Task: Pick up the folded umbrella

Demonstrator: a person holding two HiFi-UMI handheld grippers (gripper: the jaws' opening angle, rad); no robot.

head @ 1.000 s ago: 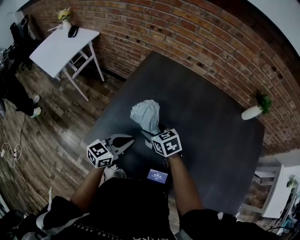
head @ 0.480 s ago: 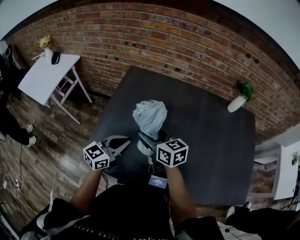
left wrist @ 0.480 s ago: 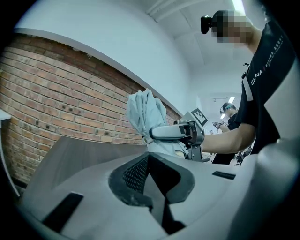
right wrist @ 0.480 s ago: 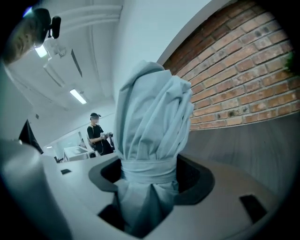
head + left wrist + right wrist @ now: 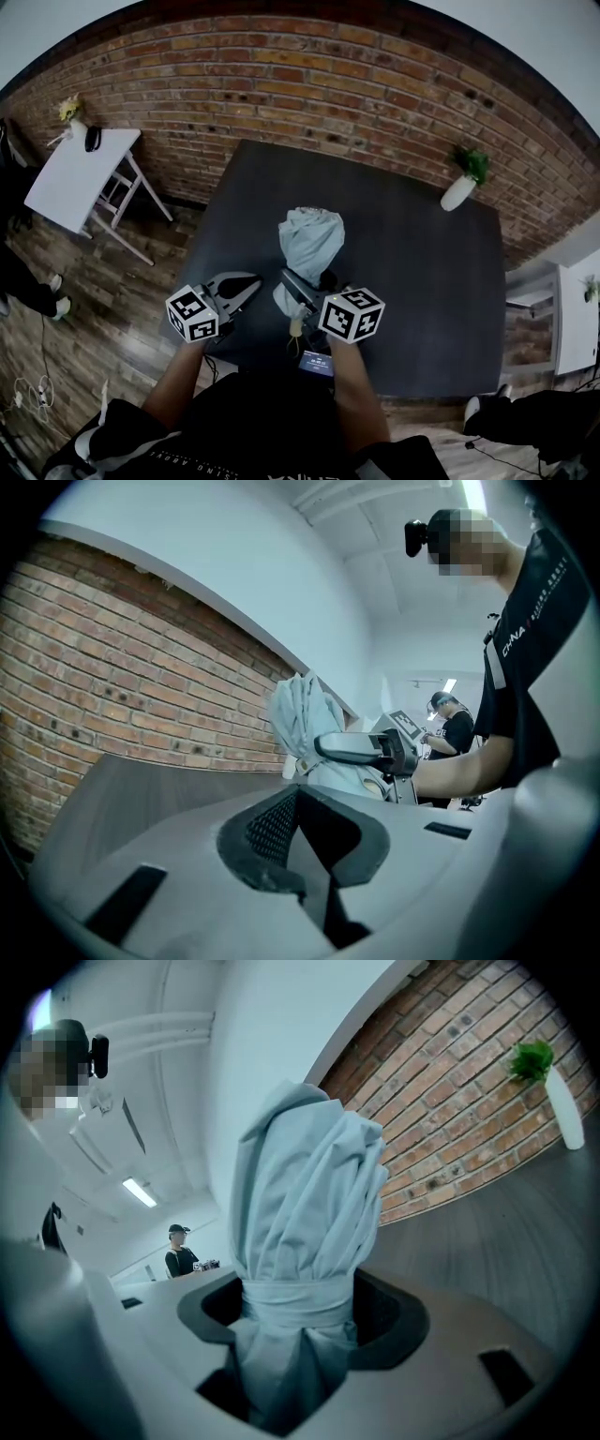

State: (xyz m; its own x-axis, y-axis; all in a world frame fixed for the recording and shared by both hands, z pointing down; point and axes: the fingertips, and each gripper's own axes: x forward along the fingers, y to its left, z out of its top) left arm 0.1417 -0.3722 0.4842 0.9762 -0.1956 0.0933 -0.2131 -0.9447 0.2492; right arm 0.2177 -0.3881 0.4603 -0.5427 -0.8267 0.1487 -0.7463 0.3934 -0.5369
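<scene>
- Now my right gripper (image 5: 295, 1324) clamps the umbrella (image 5: 305, 1194) at its strap, upright over the table (image 5: 422, 272).
- My left gripper (image 5: 305, 841) sits closed and empty beside it.
- I should lift straight, squeezing firmly.

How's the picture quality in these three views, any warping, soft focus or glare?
Head view: strong fisheye bows the brick wall, and the corners go black. Left gripper view: a dark vignette rings the frame; the folded umbrella is sharp beyond the left hand-held gripper. Right gripper view: the umbrella is crisp, with one bright ceiling light at left.
</scene>
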